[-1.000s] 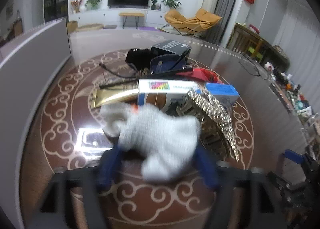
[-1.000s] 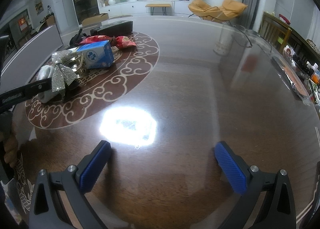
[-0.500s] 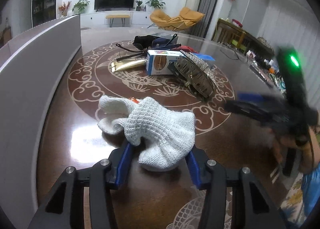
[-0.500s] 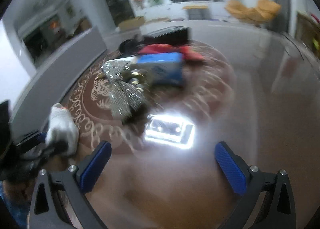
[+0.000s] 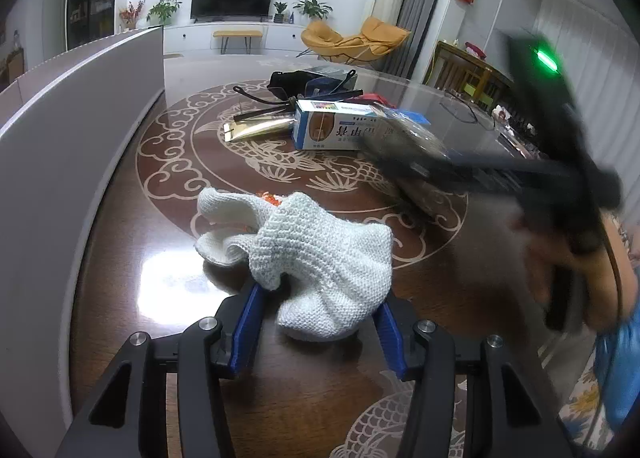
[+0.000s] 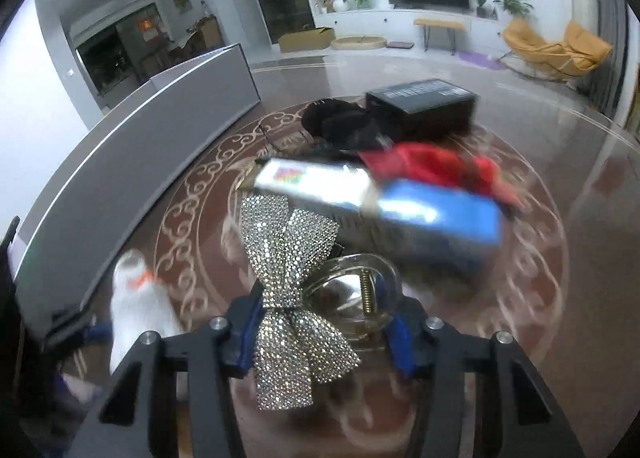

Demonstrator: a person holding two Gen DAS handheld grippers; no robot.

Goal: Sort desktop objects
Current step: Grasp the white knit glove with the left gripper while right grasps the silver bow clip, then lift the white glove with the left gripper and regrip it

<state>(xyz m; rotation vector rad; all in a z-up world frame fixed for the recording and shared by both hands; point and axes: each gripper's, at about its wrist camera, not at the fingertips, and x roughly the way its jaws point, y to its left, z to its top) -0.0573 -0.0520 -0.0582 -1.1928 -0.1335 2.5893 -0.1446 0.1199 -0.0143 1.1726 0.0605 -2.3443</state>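
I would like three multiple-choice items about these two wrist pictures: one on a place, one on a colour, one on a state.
1. Where does the white knitted glove lie?
A. on the patterned brown table
B. on the black box
C. on the yellow chair

2. What colour is the rhinestone bow hair clip?
A. silver
B. green
C. pink

3. What is the state of the right claw?
A. wide open
B. shut on the bow hair clip
C. out of view

Answers:
1 A, it rests on the table between the left claw's pads.
2 A, its stones glitter silver.
3 B, both blue pads press the clip.
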